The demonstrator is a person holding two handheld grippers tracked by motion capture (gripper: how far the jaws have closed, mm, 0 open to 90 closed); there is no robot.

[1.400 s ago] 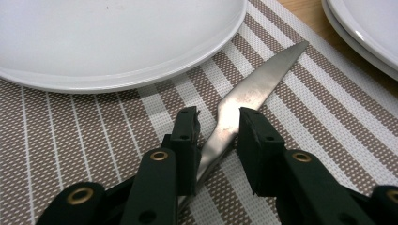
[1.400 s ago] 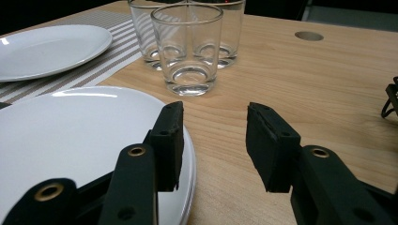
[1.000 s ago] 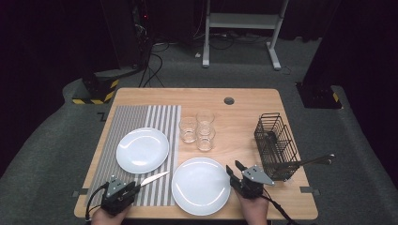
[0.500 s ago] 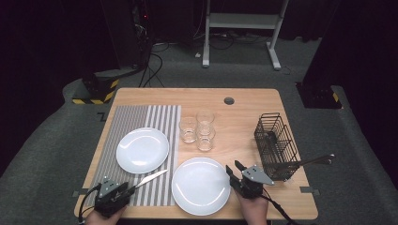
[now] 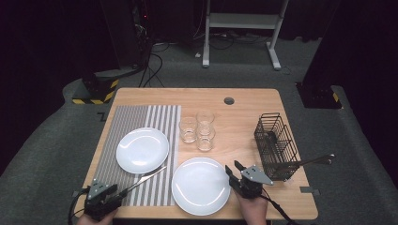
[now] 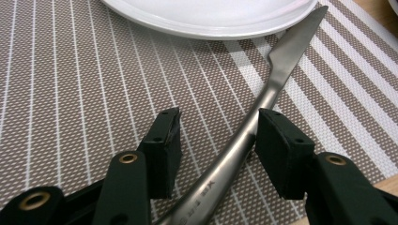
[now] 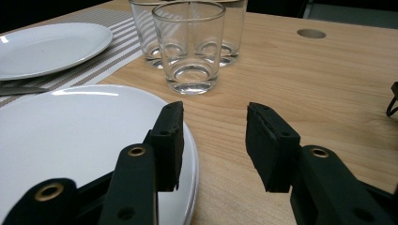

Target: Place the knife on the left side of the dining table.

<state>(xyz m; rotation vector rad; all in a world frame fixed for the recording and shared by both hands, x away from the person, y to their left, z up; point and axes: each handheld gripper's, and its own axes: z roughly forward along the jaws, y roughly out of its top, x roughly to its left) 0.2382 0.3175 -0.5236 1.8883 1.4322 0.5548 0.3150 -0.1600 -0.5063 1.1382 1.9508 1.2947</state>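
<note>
- My left gripper [image 6: 218, 136], jaws just opening, straddles the slim steel table knife [image 6: 263, 98] lying released on the striped placemat [image 6: 70, 93], beside its plate.
- My right gripper [image 7: 213, 140], spread and empty, waits over the round white plate's [image 7: 70, 140] rim.

A placemat [image 5: 141, 123] woven in brown-grey with thin white stripes shows one wider band of broad white stripes [image 6: 328, 93] just past the left gripper [image 6: 217, 136], whose jaw pads are matt black with brass-coloured rivets. A plain silver, brushed-steel table knife [image 6: 263, 98] lies between those pads. A glossy white round plate [image 6: 211, 18] sits beyond the gripper. The table [image 5: 244, 117] is pale honey-coloured wood with fine grain. Beside the black right gripper [image 7: 213, 140] lies a second glossy white plate [image 7: 70, 136]. Ahead of it stand clear, colourless glass tumblers [image 7: 188, 47]. A black wire basket [image 5: 274, 143] stands to its right.
</note>
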